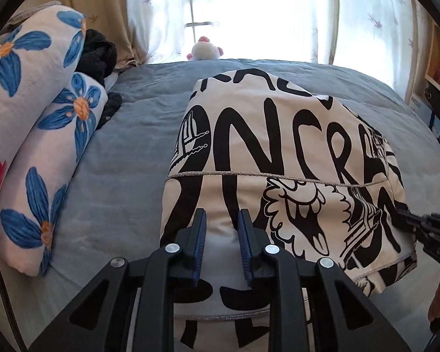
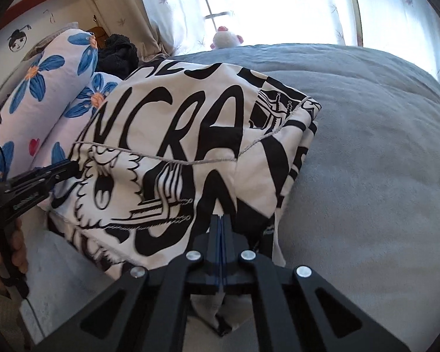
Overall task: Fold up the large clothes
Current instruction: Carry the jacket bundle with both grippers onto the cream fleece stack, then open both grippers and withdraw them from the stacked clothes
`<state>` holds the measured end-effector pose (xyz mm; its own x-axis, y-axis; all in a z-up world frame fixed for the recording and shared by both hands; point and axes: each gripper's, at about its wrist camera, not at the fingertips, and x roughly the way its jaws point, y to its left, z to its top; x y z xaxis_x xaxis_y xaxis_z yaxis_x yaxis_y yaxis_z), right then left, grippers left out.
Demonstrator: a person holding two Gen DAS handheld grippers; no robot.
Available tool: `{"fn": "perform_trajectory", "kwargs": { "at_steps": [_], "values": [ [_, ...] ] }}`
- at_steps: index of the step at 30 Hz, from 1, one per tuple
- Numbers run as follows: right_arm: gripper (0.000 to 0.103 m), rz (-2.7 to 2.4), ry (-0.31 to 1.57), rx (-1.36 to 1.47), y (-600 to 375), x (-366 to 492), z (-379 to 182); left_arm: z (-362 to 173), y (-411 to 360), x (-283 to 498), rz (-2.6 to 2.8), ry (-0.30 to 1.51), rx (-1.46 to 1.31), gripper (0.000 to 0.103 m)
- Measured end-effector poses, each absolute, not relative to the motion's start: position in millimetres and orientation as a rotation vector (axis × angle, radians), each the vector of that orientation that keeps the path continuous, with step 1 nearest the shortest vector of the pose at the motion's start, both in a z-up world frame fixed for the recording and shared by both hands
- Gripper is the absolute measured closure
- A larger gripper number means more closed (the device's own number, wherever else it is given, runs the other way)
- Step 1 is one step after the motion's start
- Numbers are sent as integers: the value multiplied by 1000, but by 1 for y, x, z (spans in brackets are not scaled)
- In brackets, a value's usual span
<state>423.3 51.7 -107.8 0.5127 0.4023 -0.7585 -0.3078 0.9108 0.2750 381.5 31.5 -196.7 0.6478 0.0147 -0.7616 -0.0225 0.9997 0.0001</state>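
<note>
Black-and-white printed garment (image 1: 278, 158) lying partly folded on grey bedspread (image 1: 126, 152), beside floral pillows (image 1: 44, 135); left gripper (image 1: 221, 220) over near hem, fingers slightly apart, cloth bunched between, grip uncertain; right gripper (image 2: 221, 220) pressed together, pinching garment's right edge.

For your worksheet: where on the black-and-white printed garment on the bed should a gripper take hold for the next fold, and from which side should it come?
Probably the garment's doubled near edge, approached from the near side of the grey bedspread. That edge hangs closest and gives thin layers to pinch. The right gripper is shut on it; the left gripper straddles a fold, pads apparently not pressing.
</note>
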Motion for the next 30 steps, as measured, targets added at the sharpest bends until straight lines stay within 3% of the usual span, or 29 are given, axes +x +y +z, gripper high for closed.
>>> {"fn": "perform_trajectory", "kwargs": {
  "at_steps": [2, 3, 4, 8, 13, 22, 25, 27, 30],
  "values": [
    [101, 461, 950, 140, 47, 412, -96, -191, 30, 376, 32, 871, -34, 65],
    [101, 468, 954, 142, 46, 406, -92, -186, 29, 370, 43, 880, -45, 45],
    [101, 476, 955, 141, 44, 399, -85, -181, 28, 365, 54, 877, -50, 39],
    [101, 498, 931, 124, 34, 361, -42, -144, 13, 326, 38, 837, -66, 39],
    [101, 526, 892, 133, 10, 307, 18, -84, -13, 264, 16, 780, -76, 22],
    [99, 512, 814, 95, -38, 186, 115, 14, -73, 142, -7, 696, -93, 14],
    [84, 495, 782, 65, -52, 151, 130, 28, -95, 104, -9, 674, -72, 7],
    [57, 466, 750, 28, -62, 126, 135, 32, -112, 74, -8, 642, -54, 4],
    [46, 406, 707, -25, -79, 87, 131, 25, -140, 28, -2, 627, -32, 0]
  ]
}}
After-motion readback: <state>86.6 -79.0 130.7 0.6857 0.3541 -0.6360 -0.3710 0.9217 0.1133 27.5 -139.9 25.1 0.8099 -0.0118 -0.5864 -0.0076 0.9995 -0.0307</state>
